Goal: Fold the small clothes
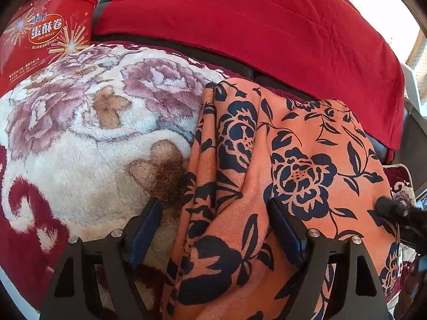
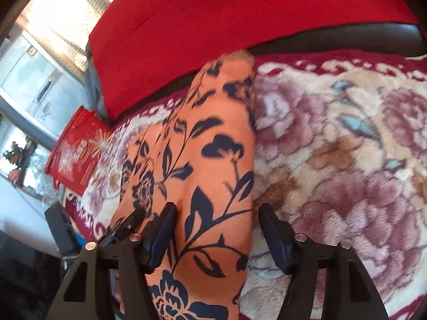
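Note:
An orange garment with dark blue flowers (image 1: pixel 267 160) lies folded lengthwise on a plush floral blanket (image 1: pixel 80 133). My left gripper (image 1: pixel 213 208) is open, its jaws wide apart over the garment's left edge, where folds bunch up. In the right wrist view the same garment (image 2: pixel 208 160) runs away from me as a long strip. My right gripper (image 2: pixel 216 213) is open, straddling the strip's right edge. The other gripper's black tip shows at the right in the left wrist view (image 1: pixel 395 210) and at the left in the right wrist view (image 2: pixel 128 224).
A red cushion (image 1: pixel 253 26) lies along the back above a dark sofa edge. A red egg-roll box (image 1: pixel 45 34) stands at the blanket's far left corner, also in the right wrist view (image 2: pixel 77 154). A window and cabinet are beyond.

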`<action>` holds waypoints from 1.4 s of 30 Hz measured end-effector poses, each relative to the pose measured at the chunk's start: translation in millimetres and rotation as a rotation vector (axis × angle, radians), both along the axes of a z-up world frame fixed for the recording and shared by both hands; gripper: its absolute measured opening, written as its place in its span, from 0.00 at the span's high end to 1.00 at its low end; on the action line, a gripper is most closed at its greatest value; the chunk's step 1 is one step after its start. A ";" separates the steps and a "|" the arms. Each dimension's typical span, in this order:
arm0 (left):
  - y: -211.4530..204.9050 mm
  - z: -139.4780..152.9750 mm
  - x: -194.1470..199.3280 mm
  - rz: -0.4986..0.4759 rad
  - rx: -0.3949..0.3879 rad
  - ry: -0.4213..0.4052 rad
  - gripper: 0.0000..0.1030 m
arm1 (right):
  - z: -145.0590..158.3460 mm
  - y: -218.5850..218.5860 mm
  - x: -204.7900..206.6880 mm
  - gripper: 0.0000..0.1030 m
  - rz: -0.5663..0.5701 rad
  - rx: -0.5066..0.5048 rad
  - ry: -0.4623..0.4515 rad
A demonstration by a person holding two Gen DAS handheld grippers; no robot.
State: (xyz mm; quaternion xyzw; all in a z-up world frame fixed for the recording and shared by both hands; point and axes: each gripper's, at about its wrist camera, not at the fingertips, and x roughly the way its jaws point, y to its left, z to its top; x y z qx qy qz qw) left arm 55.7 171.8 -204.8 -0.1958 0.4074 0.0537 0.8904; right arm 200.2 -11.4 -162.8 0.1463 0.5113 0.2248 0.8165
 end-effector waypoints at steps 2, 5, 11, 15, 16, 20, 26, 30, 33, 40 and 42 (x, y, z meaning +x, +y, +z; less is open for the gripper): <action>0.1 -0.3 -0.1 0.000 0.002 -0.001 0.19 | 13.7 14.8 -15.8 0.58 0.030 -0.108 -0.084; -0.6 -1.1 0.5 0.005 0.002 0.000 0.19 | 26.8 38.4 -30.8 0.59 0.073 -0.223 -0.176; 5.3 10.2 -10.7 0.046 -0.041 -0.058 0.21 | 0.2 -2.1 -20.7 0.33 -0.071 -0.046 -0.042; 12.4 13.6 -14.0 0.074 -0.020 -0.078 0.21 | 8.3 -9.2 -38.2 0.33 -0.068 -0.001 -0.054; 12.0 6.5 -9.1 0.065 -0.024 -0.035 0.21 | 14.0 -13.7 -47.8 0.33 -0.083 0.024 -0.075; 9.0 3.3 -4.6 0.065 -0.006 -0.019 0.20 | 22.7 -36.3 -91.6 0.33 -0.163 0.152 -0.106; 7.2 3.5 -4.9 0.069 -0.006 -0.019 0.20 | -6.5 -28.8 -136.9 0.33 -0.138 0.294 0.025; 8.6 4.9 -7.8 0.068 -0.003 -0.022 0.20 | -27.1 -31.0 -124.9 0.32 -0.205 0.371 0.070; 8.5 4.9 -8.9 0.068 0.002 -0.023 0.20 | -34.0 -29.8 -106.4 0.32 -0.237 0.459 0.094; 9.1 5.8 -10.3 0.061 0.011 -0.025 0.20 | -24.8 -34.9 -101.8 0.49 -0.306 0.517 0.027; 8.6 6.2 -9.9 0.063 0.014 -0.024 0.20 | -13.5 -34.3 -103.3 0.49 -0.293 0.483 -0.012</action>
